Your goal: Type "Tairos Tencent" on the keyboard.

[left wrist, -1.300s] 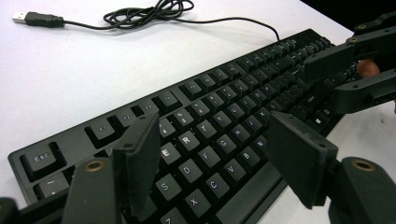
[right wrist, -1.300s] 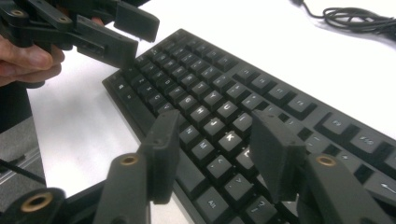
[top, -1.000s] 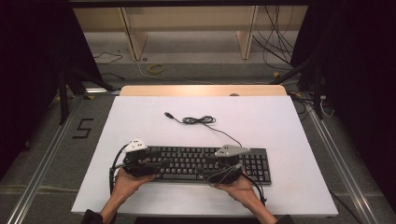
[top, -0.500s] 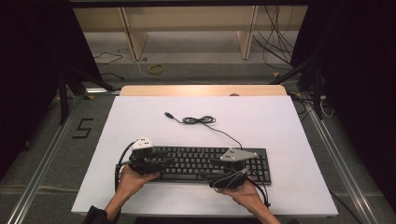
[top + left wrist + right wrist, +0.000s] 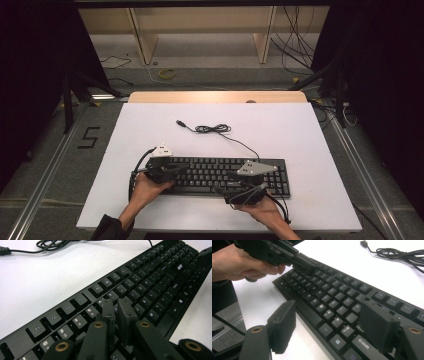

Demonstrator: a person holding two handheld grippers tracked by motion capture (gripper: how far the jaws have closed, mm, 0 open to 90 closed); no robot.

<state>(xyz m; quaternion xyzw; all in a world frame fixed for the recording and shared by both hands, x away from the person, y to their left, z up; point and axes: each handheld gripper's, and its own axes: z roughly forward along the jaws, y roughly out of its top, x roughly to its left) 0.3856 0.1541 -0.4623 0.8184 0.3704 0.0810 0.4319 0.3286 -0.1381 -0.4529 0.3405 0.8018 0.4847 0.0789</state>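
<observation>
Black keyboard (image 5: 227,175) lies flat on the white worktop (image 5: 300,135), its keys just under the left gripper (image 5: 117,306), whose jaws have just been closing to nearly touching with nothing between them, probably to press a key, while the right gripper (image 5: 329,325) has its jaws spread wide across the near edge, perhaps to steady it.

A white rectangular worktop (image 5: 310,145) with a pale wooden far edge (image 5: 215,97) stands on a grey floor (image 5: 45,165). Beyond it sits a light wooden shelf unit (image 5: 200,30), with loose black cables (image 5: 295,30) at far right. Black curtains (image 5: 30,60) darken both sides. A black "5" mark (image 5: 89,137) lies on the left floor.
</observation>
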